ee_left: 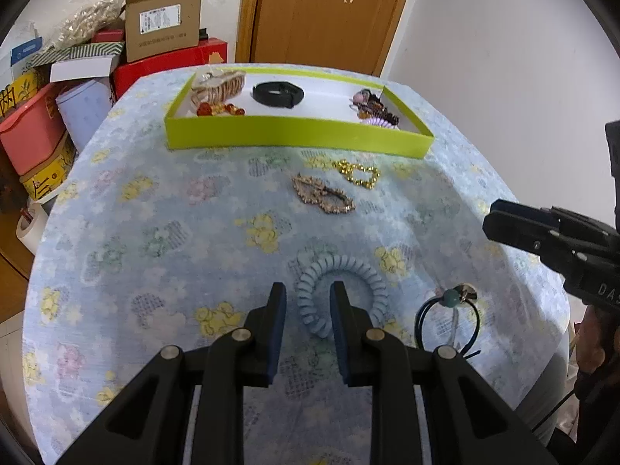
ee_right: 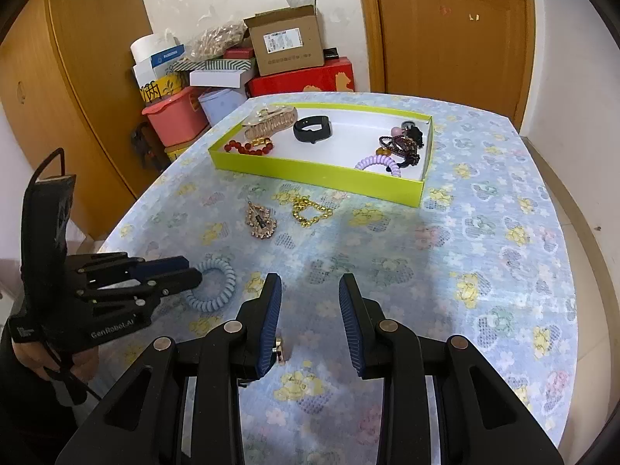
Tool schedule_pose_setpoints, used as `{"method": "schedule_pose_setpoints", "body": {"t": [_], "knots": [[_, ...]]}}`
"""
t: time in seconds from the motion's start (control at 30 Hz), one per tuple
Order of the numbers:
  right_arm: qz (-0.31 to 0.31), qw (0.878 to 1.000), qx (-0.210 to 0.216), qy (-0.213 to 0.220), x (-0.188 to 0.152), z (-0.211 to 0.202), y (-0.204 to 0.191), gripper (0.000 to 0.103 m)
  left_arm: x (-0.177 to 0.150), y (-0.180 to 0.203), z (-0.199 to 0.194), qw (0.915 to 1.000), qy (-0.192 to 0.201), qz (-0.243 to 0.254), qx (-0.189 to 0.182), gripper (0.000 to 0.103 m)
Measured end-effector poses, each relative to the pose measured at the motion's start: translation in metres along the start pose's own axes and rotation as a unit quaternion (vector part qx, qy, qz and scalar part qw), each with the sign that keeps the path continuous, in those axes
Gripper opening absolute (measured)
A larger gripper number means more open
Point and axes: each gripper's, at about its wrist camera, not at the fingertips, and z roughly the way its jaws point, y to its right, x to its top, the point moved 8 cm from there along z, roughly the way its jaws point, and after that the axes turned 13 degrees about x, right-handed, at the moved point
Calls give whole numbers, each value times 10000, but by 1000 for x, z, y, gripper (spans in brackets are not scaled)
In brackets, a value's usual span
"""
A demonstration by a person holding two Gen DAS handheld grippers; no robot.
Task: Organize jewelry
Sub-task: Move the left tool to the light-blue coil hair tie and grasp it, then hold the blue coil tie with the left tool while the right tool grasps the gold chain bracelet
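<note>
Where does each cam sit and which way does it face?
Left wrist: on the left gripper, low over the table's near edge, facing the green tray and door; open fingers straddle the blue coil hair tie; right gripper enters from the right.
Right wrist: on the right gripper, facing the tray from further right; left gripper and hand show at left.
Shared: tray, coil tie, gold chain, brooch.

Bright, even indoor light; soft shadows, strong fisheye bending, dark corners.
</note>
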Motion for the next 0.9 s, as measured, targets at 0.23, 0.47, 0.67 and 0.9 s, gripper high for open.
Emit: {"method": "schedule_pose_setpoints", "body": {"t": [0.23,0.47,0.67,0.9], "knots": [[-23,10000,5,-61,4,10,2,32,1,8,2,9988,235,353,262,24],[-65,9999,6,-103,12,23,8,32,3,3,3,9974,362,411,464,10],[-145,9998,14,-158,23,39,15,32,7,-10,2,9979,407,138,490,9],[-351,9986,60,-404,36,71,23,32,15,-27,-6,9975,545,-103,440,9]]}}
